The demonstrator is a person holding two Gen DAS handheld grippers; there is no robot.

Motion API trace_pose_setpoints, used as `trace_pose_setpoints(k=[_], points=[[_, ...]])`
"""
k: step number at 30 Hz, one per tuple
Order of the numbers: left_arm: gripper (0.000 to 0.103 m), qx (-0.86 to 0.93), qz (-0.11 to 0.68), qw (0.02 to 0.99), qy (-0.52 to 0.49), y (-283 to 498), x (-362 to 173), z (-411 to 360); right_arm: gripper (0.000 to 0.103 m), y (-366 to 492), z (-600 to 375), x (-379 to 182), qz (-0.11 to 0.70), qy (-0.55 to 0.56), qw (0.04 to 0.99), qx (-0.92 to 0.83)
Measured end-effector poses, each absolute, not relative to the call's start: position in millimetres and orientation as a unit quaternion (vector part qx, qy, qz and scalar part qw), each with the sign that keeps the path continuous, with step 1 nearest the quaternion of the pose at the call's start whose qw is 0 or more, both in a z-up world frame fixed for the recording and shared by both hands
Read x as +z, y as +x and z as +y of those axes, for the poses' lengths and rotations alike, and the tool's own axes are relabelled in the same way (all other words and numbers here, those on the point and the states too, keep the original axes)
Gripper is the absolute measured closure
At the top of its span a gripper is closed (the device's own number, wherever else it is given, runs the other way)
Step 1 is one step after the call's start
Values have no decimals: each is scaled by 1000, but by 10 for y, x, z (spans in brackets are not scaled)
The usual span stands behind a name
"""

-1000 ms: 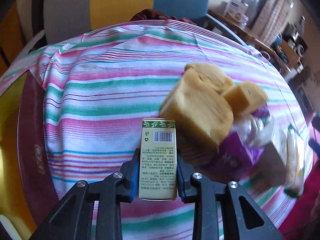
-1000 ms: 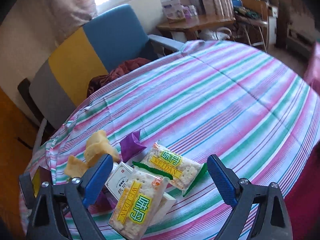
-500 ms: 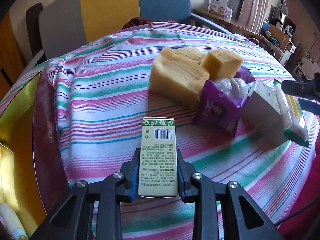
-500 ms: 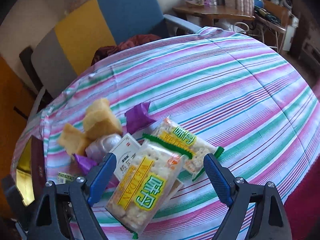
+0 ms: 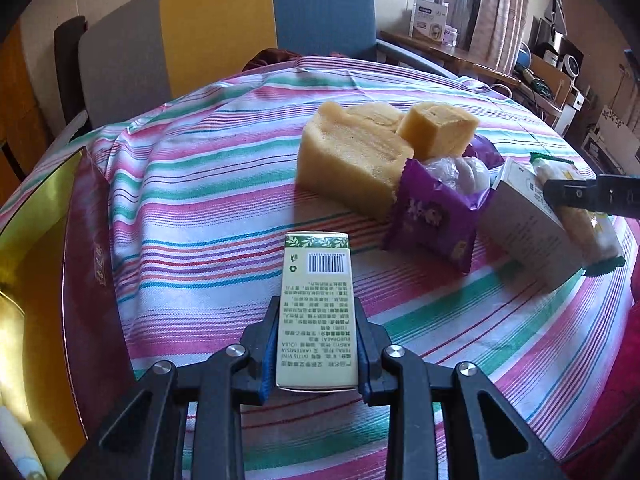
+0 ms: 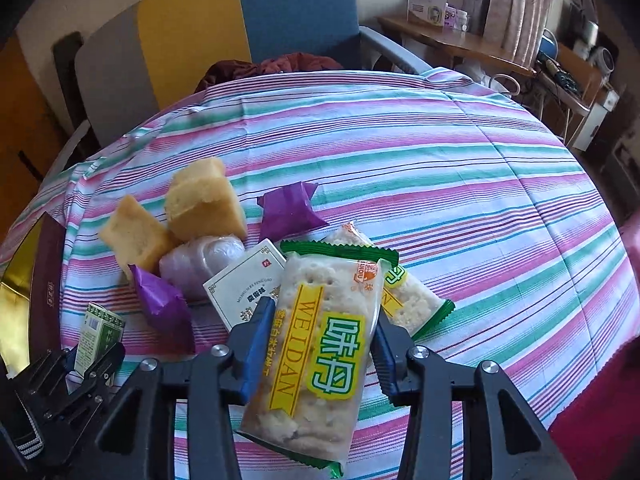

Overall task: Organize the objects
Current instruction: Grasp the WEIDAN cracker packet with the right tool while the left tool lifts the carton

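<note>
Left gripper [image 5: 316, 344] clamped on green carton [image 5: 317, 312]; right gripper [image 6: 320, 354] closed around cracker packet [image 6: 316, 356] above striped tablecloth [image 6: 460, 184].

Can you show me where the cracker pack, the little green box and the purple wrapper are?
cracker pack [image 6: 320, 356]: right wrist view, on its yellow label.
little green box [image 5: 317, 312]: left wrist view, on its printed side.
purple wrapper [image 5: 432, 216]: left wrist view, on its front face.

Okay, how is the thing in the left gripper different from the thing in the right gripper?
The left gripper holds a rigid green carton printed with a barcode and small text; the right gripper holds a soft, clear cracker packet with yellow and green lettering. The carton is narrower than the packet. Both are clamped between blue pads above the striped tablecloth.
</note>
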State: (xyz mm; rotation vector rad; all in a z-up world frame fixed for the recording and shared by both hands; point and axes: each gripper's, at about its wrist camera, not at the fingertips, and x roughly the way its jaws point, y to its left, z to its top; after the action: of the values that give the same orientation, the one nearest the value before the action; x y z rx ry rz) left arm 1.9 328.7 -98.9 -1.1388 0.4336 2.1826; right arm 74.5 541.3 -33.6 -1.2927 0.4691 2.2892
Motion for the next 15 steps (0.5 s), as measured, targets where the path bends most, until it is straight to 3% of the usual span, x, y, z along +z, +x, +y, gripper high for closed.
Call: trace_pose_setpoints(k=[8,15], points=[[74,817,143,330,-450,-11,-907,3228,57,719,5388,-347,160,-470,226,838],[73,828,102,355,-422,26,-339,2836,57,686,5319,-346,129,-467,226,845]])
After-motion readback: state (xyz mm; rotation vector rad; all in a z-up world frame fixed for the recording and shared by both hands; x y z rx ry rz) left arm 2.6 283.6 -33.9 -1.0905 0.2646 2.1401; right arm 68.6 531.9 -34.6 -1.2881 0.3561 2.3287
